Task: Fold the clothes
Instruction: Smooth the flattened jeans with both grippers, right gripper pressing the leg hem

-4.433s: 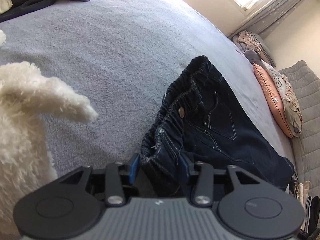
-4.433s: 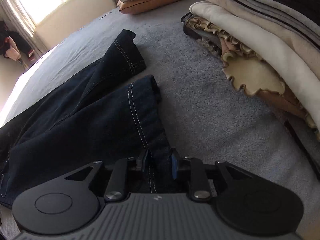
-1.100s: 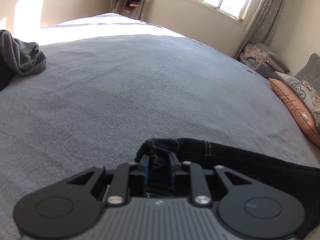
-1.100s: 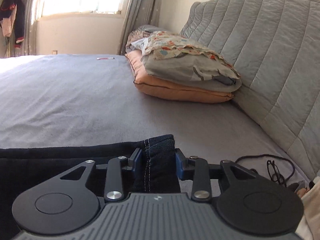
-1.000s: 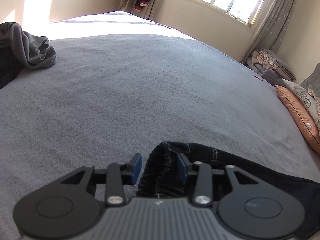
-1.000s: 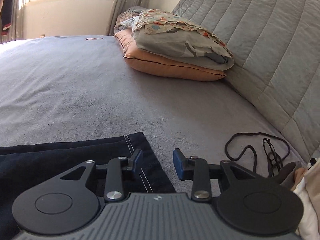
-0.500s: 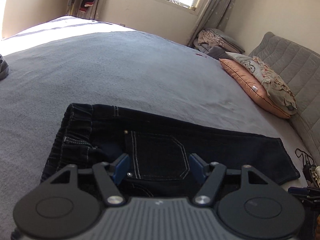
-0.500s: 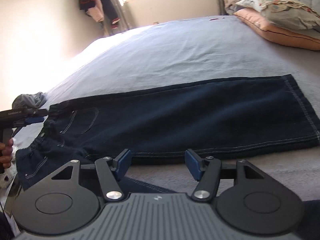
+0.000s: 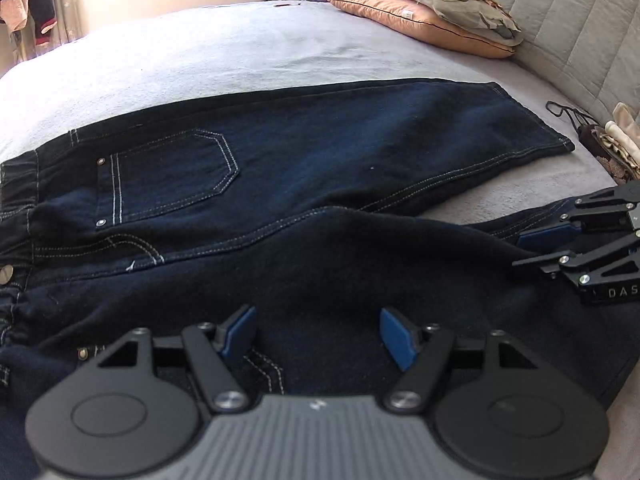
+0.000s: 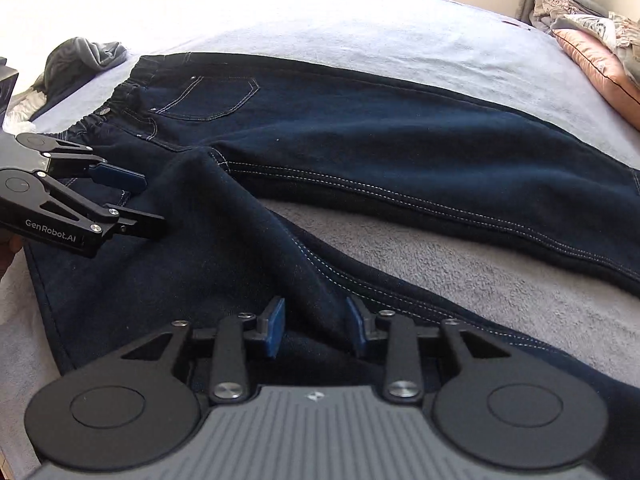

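Jaws of right gripper (image 10: 314, 326) closing around jeans (image 10: 360, 136) fold.

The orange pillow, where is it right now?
The orange pillow lies at the bed's far right in the left wrist view, against the grey headboard, beyond the jeans.

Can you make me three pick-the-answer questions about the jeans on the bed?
1. Where do the jeans lie?
A. spread on the grey bed
B. on a chair
C. on the floor

2. What colour are the gripper pads?
A. red
B. blue
C. yellow

3. How do the two legs lie?
A. stacked on each other
B. rolled up
C. spread apart in a V

Answers:
1. A, grey cover shows all round them.
2. B, blue shows on the left gripper and right gripper.
3. C, bed cover shows between the legs.
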### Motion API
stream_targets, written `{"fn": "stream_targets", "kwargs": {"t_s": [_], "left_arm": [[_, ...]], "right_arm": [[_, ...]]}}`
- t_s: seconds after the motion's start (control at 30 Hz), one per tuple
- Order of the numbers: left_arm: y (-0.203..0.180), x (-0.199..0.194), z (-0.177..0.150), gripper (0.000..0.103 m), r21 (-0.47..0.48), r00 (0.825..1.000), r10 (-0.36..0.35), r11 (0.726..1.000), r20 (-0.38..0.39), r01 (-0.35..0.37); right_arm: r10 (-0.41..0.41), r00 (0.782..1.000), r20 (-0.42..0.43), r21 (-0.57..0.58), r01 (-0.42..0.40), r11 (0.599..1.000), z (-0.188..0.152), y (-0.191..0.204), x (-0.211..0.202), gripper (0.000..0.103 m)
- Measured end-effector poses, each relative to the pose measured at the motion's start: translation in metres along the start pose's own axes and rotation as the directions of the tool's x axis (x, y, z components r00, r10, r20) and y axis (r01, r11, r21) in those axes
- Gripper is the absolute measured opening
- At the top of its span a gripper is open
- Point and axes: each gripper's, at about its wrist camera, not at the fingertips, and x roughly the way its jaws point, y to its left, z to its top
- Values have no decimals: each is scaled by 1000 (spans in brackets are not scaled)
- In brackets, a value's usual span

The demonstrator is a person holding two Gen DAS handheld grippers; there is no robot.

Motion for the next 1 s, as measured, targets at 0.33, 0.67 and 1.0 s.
{"fn": "stream_targets", "kwargs": {"t_s": [0.33, 0.67, 1.0], "left_arm": [[12, -19, 0, 76, -45, 999, -32, 998, 44, 34], [5, -9, -4, 76, -71, 997, -74, 995, 15, 75], [18, -22, -4, 80, -102, 999, -30, 994, 41, 34]], "right_arm": [[-574, 819, 13, 327, 539, 776, -47, -144, -94, 57], [-426, 904, 25, 593, 330, 735, -116, -203, -117, 40], [-520, 752, 405, 573, 235, 786, -108, -149, -219, 4]]}}
